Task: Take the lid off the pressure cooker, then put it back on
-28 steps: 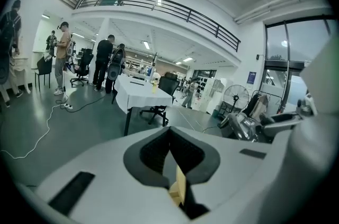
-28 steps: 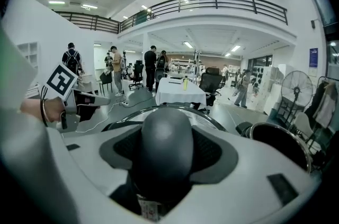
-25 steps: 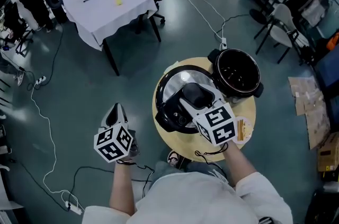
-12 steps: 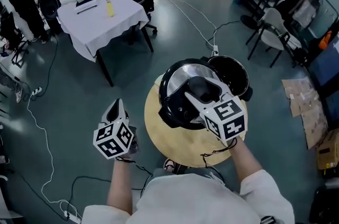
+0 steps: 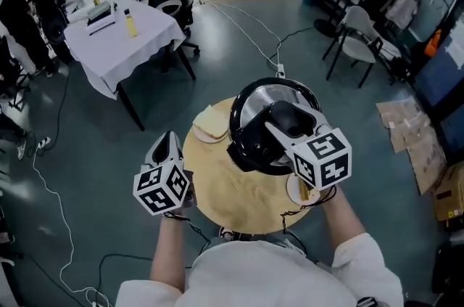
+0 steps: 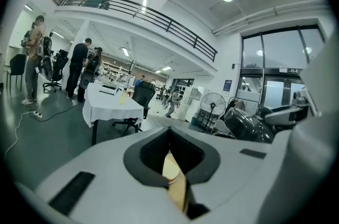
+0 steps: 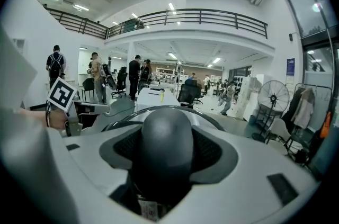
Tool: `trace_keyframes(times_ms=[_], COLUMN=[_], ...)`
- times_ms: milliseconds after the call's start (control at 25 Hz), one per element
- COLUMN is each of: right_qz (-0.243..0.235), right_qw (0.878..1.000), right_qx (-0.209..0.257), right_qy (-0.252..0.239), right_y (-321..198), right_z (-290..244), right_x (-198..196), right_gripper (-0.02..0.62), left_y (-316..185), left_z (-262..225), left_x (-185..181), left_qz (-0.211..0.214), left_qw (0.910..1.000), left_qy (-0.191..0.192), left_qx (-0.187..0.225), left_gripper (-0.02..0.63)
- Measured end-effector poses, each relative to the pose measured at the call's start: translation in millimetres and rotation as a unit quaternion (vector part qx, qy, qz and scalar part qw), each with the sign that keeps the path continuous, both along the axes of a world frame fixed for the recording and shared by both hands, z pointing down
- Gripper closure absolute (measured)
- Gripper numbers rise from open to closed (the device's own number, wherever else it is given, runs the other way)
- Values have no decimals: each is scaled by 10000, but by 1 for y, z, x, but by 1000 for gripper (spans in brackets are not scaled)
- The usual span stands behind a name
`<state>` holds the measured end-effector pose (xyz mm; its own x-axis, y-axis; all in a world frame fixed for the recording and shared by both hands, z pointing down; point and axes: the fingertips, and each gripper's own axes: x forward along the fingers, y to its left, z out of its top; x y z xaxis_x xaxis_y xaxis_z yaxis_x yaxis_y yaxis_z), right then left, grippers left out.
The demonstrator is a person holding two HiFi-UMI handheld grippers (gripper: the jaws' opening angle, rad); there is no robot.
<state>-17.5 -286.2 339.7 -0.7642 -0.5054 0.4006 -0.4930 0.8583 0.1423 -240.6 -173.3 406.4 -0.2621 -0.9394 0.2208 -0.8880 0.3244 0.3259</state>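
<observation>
item: round black-rimmed steel pressure cooker lid (image 5: 255, 104) | place: in the air over round wooden table (image 5: 217, 186), pot unseen | right gripper (image 5: 288, 123): jaws wide, clamped on black domed handle (image 7: 167, 138) | left gripper (image 5: 168, 142): jaws together, empty | handling: likely heavy, rigid, slick rim; take hold at centre handle, keep level

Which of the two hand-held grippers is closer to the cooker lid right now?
The right. The right hand-held gripper is clamped on the black handle of the lid; the left hand-held gripper hangs off to the lid's left, beside the round table edge, touching nothing.
</observation>
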Motion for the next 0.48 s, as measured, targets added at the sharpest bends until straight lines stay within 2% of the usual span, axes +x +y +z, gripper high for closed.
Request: trace_keyframes(times_ms=[480], right_qz=[350], right_qw=[9994], right_qx=[-38], right_qy=[40], right_y=[-50], right_z=[0], right_x=[72], right_gripper=[318], left_y=[-59], left_z=[-7], left_x=[64], left_qz=[351], left_qw=[9994], left_qy=[-82], left_qx=[8], left_gripper=[611])
